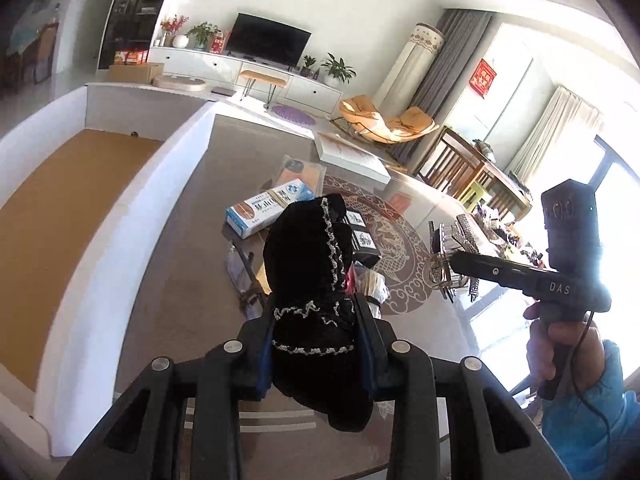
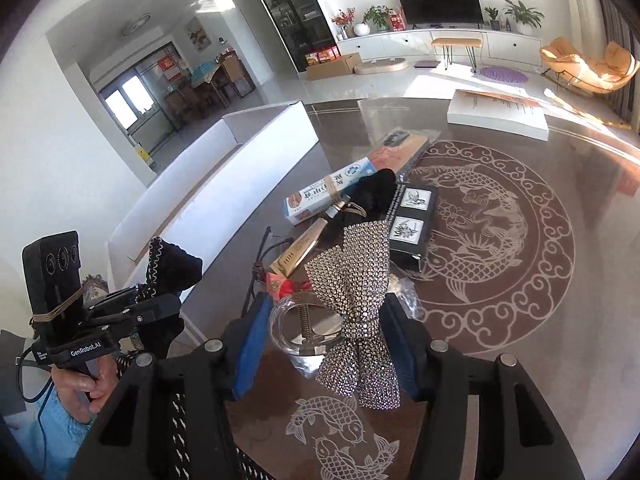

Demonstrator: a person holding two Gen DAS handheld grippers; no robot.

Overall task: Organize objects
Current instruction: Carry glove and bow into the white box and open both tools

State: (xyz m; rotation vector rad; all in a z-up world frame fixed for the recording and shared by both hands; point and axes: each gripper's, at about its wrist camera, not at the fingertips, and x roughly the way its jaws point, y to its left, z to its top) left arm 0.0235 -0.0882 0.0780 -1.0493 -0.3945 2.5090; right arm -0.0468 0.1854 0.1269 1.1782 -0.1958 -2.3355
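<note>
We are seeing a black velvet bow (image 1: pixel 312 304) with silver trim sitting upright, clamped between blue pads. A rhinestone bow clip (image 2: pixel 354 304) is hanging pinched above the table's clutter.

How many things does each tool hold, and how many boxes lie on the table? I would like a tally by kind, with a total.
Black fabric item, in left tool: 1
Rhinestone bow clip, in right tool: 1
Blue-and-white box: 1
Black box with two labels: 1
White flat box: 1
Total: 5
</note>
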